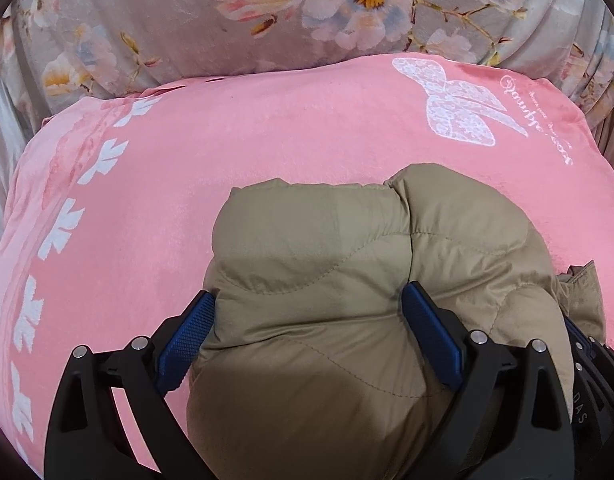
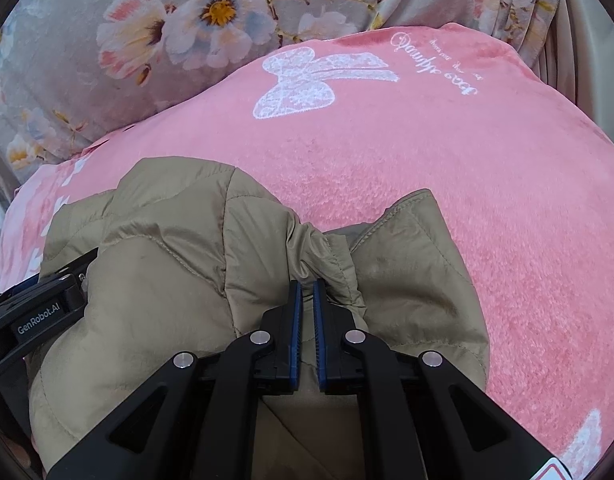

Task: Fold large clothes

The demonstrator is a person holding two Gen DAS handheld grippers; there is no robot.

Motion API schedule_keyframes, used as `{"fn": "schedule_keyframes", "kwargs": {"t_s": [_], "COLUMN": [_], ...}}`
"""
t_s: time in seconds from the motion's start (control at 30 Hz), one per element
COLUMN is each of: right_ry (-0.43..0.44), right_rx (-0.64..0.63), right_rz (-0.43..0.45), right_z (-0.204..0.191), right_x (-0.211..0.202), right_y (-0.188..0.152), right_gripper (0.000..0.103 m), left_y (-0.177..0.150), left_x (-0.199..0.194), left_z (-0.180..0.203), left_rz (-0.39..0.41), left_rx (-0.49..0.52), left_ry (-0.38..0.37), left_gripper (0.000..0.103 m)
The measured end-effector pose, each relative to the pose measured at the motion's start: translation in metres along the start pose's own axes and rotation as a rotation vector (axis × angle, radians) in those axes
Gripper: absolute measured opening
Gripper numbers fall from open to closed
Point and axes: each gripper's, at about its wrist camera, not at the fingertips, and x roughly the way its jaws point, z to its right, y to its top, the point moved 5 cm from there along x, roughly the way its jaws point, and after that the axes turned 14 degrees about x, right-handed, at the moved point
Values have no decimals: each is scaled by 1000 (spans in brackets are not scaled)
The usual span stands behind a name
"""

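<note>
Black linkage arms and blue ridged pads of the left gripper point(image 1: 309, 312) spread wide in the left wrist view, straddling a thick bulge of the khaki quilted jacket point(image 1: 327, 280); padding fills the whole gap between the pads point(image 1: 187, 340), both pressing into it, so spread broad yet gripping the bundle. Puffy matte nylon with curved stitch lines, rounded like a cushion, bunched directly between and ahead of the claw. Just right of the claw, a sliver of the other tool's black body, mostly hidden by cloth.

Seen only from the right wrist view: right gripper point(image 2: 307, 286) nearly closed, blue pads point(image 2: 296, 320) a narrow slit apart, pinching a crinkled fold of jacket fabric at their tips. Jacket point(image 2: 167, 260) piled to the left of and under this claw, a stitched flap point(image 2: 411, 240) poking up just right of the tips. At the far left edge, the left tool's black housing with white "GenRobot.AI" lettering, pressed against the jacket's side.

Beneath the jacket, a pink plush blanket point(image 1: 227, 152) with a velvety nap, stretching ahead of both claws. White lace-pattern bow print point(image 1: 459, 100) and cursive white script ahead and to the right of the left claw; same bow point(image 2: 311, 80) straight ahead of the right claw. White leaf motifs point(image 1: 59, 228) in a column, left of the left claw, barely glimpsed in the right view. Beyond the blanket, a grey floral cover point(image 1: 187, 12) with pink and blue blossoms, soft and rumpled.
</note>
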Motion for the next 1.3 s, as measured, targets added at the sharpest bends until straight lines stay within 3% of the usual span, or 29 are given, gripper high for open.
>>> {"fn": "schedule_keyframes", "kwargs": {"t_s": [0.17, 0.33, 0.43, 0.57, 0.73, 0.87, 1.1, 1.3], "right_ry": [0, -20, 17, 26, 18, -9, -29, -36], "right_rx": [1, -1, 47, 21, -33, -57, -74, -80], "right_rz": [-2, -33, -41, -71, -130, -206, -185, -153], "right_z": [0, 1, 10, 25, 35, 40, 39, 38], "right_x": [0, -8, -56, -104, -131, -120, -104, -99], "right_y": [0, 2, -3, -29, -68, -97, -111, -114], "right_gripper": [5, 4, 10, 12, 12, 12, 12, 12], "left_y": [0, -1, -11, -38, -82, -106, -118, -124], "left_x": [2, -3, -29, -73, -108, -113, -103, -90], "left_z": [1, -4, -12, -14, -3, 6, 18, 19], "left_rz": [2, -1, -2, -22, -63, -82, -86, -97], "left_rx": [-2, -9, 12, 27, 62, 74, 116, 93], "left_ry": [3, -49, -84, -156, -254, -273, -230, -249], "left_gripper": [93, 93, 93, 93, 93, 93, 97, 98]}}
